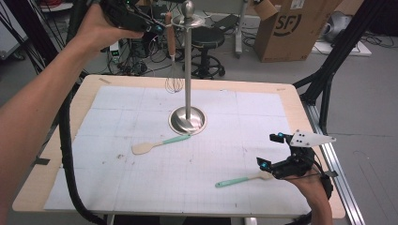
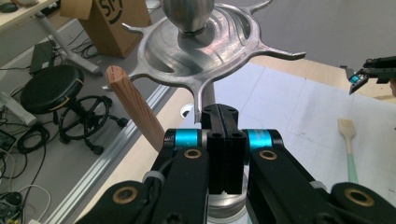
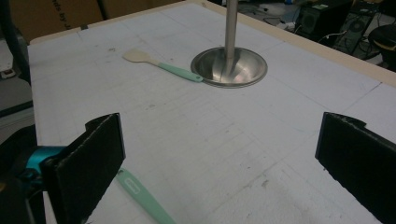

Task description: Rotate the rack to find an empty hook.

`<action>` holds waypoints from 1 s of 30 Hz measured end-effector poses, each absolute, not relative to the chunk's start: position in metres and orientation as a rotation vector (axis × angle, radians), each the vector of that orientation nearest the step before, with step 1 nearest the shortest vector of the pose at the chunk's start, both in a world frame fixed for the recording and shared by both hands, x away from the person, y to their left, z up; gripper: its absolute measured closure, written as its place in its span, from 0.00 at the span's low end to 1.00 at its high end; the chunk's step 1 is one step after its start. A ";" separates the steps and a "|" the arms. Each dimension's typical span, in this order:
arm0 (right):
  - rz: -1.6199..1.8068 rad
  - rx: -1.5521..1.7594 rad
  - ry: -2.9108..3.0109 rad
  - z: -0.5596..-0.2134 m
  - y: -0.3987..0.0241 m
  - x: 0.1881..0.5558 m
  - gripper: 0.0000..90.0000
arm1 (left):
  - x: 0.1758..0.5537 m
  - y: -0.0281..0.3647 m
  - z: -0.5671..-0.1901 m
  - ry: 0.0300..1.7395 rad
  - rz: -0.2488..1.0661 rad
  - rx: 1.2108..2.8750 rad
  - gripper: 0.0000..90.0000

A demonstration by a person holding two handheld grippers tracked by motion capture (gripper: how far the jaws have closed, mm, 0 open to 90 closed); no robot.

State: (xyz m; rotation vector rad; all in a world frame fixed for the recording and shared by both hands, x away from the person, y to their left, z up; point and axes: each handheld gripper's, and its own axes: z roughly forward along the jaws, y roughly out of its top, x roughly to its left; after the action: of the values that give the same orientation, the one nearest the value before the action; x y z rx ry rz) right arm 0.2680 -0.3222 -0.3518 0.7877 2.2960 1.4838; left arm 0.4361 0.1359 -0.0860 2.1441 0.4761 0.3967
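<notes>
**One utensil up, two left on the mat**

Looks like a job of hanging utensils on the stand point(image 1: 188, 70), and judged that way, about a third done. Whisk point(image 1: 172, 56) hung from a hook at the stand's top, wooden handle up, wire head dangling beside the pole, clear of the base. First spatula point(image 1: 159, 143) flat on the mat, green handle tip touching or just beside the rim of the stand's base. Second spatula point(image 1: 239, 180) flat too, well apart from the stand, on the person's side and to the right.

Left gripper point(image 2: 222, 112) up at the stand's crown, just beside the hooks, jaws pressed together with nothing seen between them; whisk handle off to one side, not touched. Right gripper point(image 1: 270, 151) low over the mat, far from the stand, jaws spread wide, with the second spatula's blade end just beside them and its green handle by one jaw.

Left to do, probably: pick up both spatulas and hang each on a free hook.
</notes>
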 end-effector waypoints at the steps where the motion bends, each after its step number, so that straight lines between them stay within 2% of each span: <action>1: 1.483 0.793 2.297 -0.352 -0.323 0.268 0.00 | 0.435 0.136 -0.086 0.473 0.399 2.148 1.00; 13: 1.497 0.803 2.284 -0.353 -0.327 0.268 0.00 | 0.413 0.151 -0.089 0.435 0.404 2.166 1.00; 16: 1.499 0.809 2.280 -0.353 -0.328 0.267 0.00 | 0.404 0.153 -0.089 0.417 0.406 2.181 0.96; 17: 1.497 0.810 2.276 -0.353 -0.329 0.267 0.00 | 0.400 0.154 -0.089 0.410 0.408 2.177 0.90; 18: 1.497 0.810 2.276 -0.353 -0.329 0.267 0.00 | 0.396 0.156 -0.091 0.404 0.409 2.174 0.90; 19: 1.500 0.813 2.275 -0.353 -0.329 0.267 0.00 | 0.393 0.157 -0.093 0.390 0.411 2.180 0.84; 21: 1.501 0.813 2.271 -0.353 -0.329 0.266 0.00 | 0.387 0.160 -0.099 0.389 0.427 2.212 0.81; 22: 1.503 0.810 2.270 -0.353 -0.330 0.266 0.00 | 0.381 0.165 -0.103 0.408 0.438 2.220 0.73; 25: 1.506 0.814 2.271 -0.353 -0.330 0.265 0.00 | 0.375 0.170 -0.107 0.408 0.438 2.202 0.63; 27: 1.504 0.824 2.271 -0.354 -0.330 0.265 0.00 | 0.369 0.175 -0.112 0.425 0.439 2.203 0.61; 30: 1.501 0.821 2.272 -0.355 -0.330 0.265 0.00 | 0.360 0.182 -0.120 0.425 0.422 2.186 0.52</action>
State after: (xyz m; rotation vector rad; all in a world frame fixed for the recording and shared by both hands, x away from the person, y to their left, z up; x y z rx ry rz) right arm 0.2653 -0.3297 -0.3546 0.8215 2.2724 1.5013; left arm 0.3602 0.1817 -0.1196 2.1856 0.4254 0.4217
